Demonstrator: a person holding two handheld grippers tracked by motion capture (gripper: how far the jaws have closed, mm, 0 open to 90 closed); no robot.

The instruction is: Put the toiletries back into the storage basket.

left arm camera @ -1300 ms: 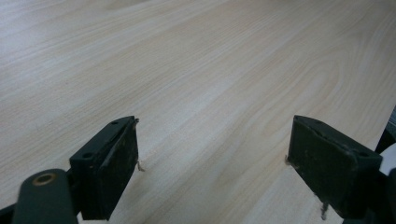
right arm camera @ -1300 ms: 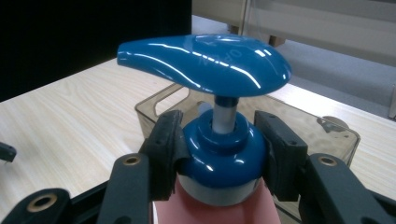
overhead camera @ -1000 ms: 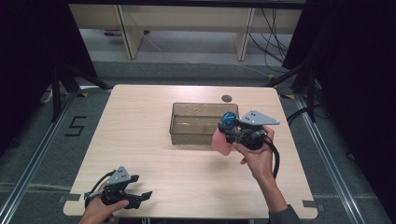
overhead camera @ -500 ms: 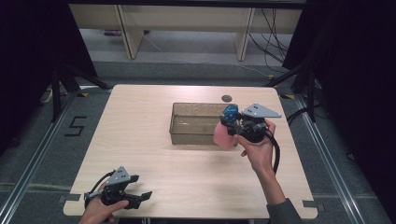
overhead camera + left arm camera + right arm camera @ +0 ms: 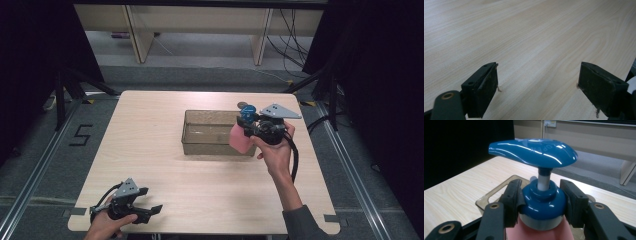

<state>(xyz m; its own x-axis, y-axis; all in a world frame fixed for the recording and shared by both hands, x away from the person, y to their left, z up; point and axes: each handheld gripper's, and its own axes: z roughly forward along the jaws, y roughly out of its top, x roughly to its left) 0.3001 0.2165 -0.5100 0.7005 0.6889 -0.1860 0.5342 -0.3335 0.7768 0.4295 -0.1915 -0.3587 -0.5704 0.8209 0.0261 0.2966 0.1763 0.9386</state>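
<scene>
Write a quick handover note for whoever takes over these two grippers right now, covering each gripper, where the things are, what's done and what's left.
Right gripper: shut on the blue collar of the pink pump bottle, held upright in the air at the right end of the clear bin.
Left gripper: open, holding nothing, low over the table at its near left corner.
Done: bottle picked up and gripped.
Left: probably to set the bottle down in the bin and let go.
</scene>
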